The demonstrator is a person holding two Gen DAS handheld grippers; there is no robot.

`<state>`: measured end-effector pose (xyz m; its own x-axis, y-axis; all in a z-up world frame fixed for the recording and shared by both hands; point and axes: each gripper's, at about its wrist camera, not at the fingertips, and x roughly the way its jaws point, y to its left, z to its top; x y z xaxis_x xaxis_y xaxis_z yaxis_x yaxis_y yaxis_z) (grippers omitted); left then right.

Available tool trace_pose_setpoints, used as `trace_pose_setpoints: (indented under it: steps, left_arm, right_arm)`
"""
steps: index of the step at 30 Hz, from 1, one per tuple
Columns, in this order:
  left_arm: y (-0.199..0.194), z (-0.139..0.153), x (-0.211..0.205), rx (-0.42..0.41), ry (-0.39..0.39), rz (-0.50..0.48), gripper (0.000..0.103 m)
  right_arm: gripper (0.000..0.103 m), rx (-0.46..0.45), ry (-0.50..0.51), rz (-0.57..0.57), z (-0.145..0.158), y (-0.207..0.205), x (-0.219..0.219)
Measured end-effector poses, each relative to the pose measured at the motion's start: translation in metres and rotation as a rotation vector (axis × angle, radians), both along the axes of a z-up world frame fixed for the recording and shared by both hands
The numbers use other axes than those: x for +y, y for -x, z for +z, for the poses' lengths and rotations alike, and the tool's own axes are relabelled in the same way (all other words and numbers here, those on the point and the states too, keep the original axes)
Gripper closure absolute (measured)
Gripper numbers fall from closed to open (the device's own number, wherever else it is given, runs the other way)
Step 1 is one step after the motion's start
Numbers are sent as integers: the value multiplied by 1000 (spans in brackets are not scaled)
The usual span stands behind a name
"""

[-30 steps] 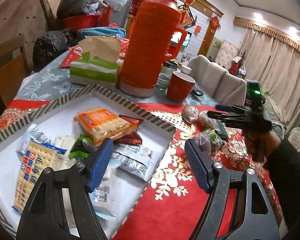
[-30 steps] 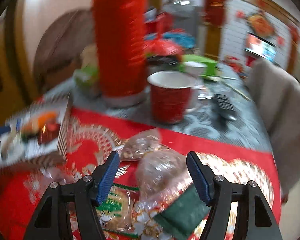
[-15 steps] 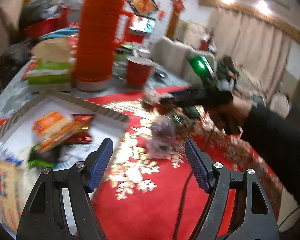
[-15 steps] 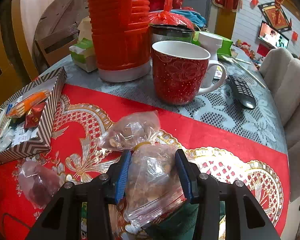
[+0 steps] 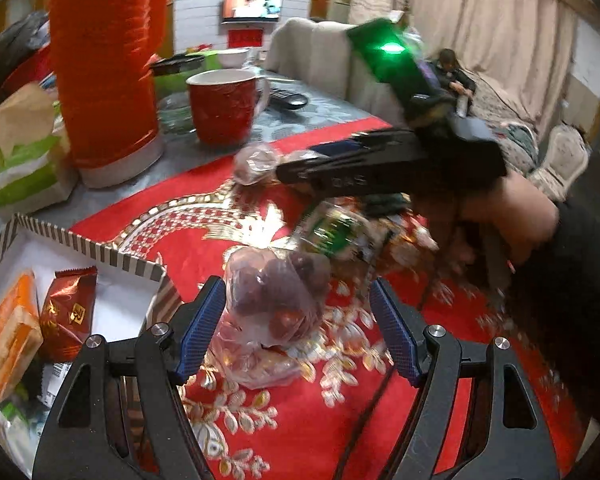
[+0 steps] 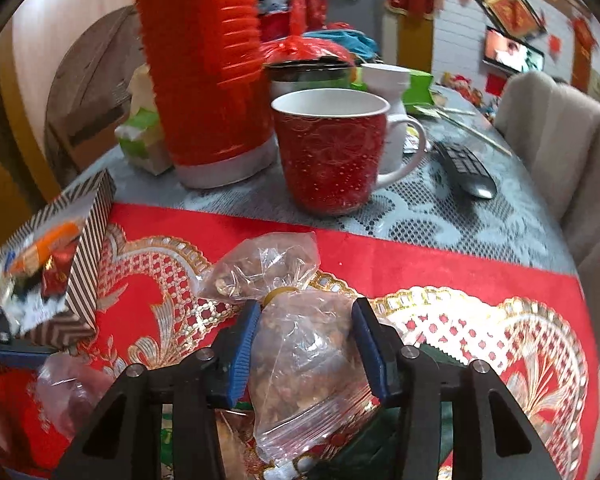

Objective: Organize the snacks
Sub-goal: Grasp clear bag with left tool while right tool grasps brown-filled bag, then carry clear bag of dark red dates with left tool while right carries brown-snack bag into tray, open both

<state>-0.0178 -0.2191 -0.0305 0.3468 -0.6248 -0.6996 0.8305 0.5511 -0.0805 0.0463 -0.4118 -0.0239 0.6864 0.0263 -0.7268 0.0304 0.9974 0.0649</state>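
Left gripper (image 5: 298, 326): jaws spread wide, straddling a clear bag of dark red fruit (image 5: 276, 300) that lies on the red-and-gold table runner (image 5: 340, 420). The bag sits between the blue pads, close against the left-hand pad and apart from the right-hand one. To the left of the jaws, a stripe-edged box (image 5: 112, 258) holds an orange cracker packet (image 5: 14, 332) and a red foil packet (image 5: 68, 314). Ahead of the jaws, a blurred green-labelled packet (image 5: 334, 232) lies below the right gripper (image 5: 284, 168) seen from the side.

Right gripper (image 6: 306, 334): jaws closed on a clear zip bag of brown nuts (image 6: 300, 360), both pads pressing its sides. Just ahead of the fingertips, touching this bag, lies a second clear bag of nuts (image 6: 260, 268). Beyond the jaws stand a red mug (image 6: 332, 152) and a red ribbed thermos (image 6: 208, 68); a remote control (image 6: 466, 168) lies ahead and to the right. The striped box appears to the left of the jaws.
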Motion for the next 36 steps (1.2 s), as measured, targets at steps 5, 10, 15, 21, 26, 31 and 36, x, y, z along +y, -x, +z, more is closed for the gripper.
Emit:
trace_pose_setpoints:
  steps: [5,10,15,21,26,31,36]
  left_arm:
    - [-13,-10,0,42,3,25,28]
    - [-18,-12,-3,33,4,32,28]
    - [-16,-13,-6,17,-23,40,28]
    - [-12,-17,-13,-24,-90,62,28]
    - [-17,-17,-10,-48,-108,126,57]
    - [-23,-14,-1,-38,-77,161,68]
    - [-24,-10,3,-17,-47,167,70]
  right_arm:
    - [60,-4,7,-6,0,3,3]
    - [61,1,28,1,0,4,7]
    - [60,4,35,4,-1,4,8]
    - [56,10,59,21,-1,4,11]
    - [57,12,79,21,-2,6,12]
    - [67,-4,62,-4,0,10,9]
    - [71,-28,45,-16,5,13,8]
